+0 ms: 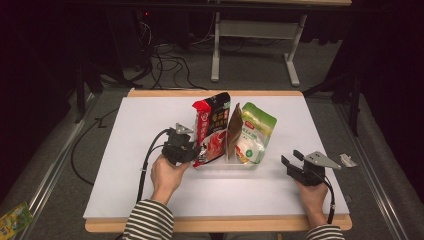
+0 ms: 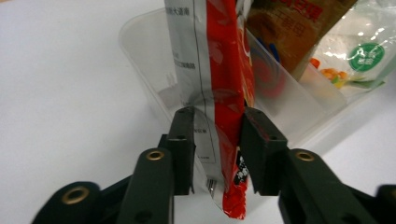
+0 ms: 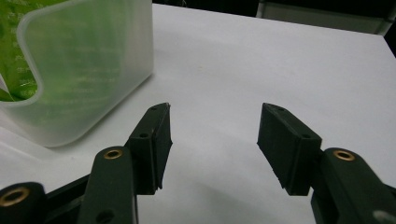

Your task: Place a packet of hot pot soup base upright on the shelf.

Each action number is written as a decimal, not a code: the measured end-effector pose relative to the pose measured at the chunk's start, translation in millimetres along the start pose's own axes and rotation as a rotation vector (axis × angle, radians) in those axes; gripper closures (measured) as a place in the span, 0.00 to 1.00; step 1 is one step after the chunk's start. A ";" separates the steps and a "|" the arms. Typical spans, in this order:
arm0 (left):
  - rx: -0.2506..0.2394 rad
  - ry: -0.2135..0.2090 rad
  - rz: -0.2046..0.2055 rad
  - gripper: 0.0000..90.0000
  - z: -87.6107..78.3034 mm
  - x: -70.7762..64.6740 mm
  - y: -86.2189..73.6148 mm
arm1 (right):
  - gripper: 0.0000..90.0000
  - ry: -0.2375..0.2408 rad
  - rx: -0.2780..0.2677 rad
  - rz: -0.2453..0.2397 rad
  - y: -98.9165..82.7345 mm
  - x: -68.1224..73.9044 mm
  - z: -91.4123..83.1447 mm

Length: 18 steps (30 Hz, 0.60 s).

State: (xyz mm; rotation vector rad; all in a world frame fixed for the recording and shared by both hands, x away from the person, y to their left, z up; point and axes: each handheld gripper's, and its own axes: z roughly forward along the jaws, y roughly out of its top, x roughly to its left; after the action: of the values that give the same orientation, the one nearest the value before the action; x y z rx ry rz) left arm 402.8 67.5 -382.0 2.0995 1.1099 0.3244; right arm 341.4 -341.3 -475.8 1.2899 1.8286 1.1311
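A white table (image 1: 150, 190) carries a clear plastic bin (image 1: 227, 162) near its middle. Three pouches stand in it: a red packet (image 1: 210, 127) at the left end, a brown one (image 1: 234, 132) in the middle, a green and white one (image 1: 255, 132) on the right. The left gripper (image 1: 192, 150) is at the bin's left end; its jaws stand part-way apart on either side of the red packet's lower edge, pads barely off it. The right gripper (image 1: 295, 162) rests well right of the bin, jaws wide apart over bare table.

right hand-held gripper (image 3: 214, 140) jaws apart | translucent bin (image 3: 88, 70) beside | white table (image 3: 280, 60)
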 end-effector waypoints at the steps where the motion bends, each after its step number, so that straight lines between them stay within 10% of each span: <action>1: 0.002 -0.003 -0.006 0.70 0.6 1.5 0.9 | 0.50 0.000 0.000 0.000 0.0 -0.2 0.0; 9: 0.035 -0.020 0.005 0.95 0.2 1.6 2.5 | 0.50 -0.001 0.002 -0.002 0.2 0.6 0.4; 18: 0.022 -0.052 -0.016 1.00 2.3 3.5 -2.1 | 0.50 -0.001 0.001 -0.009 0.2 0.4 0.5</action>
State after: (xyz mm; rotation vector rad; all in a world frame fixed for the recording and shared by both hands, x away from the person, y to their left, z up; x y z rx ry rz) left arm 404.8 69.9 -385.5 2.1055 1.1037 0.2493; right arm 341.8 -340.8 -475.9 1.2815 1.8324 1.1251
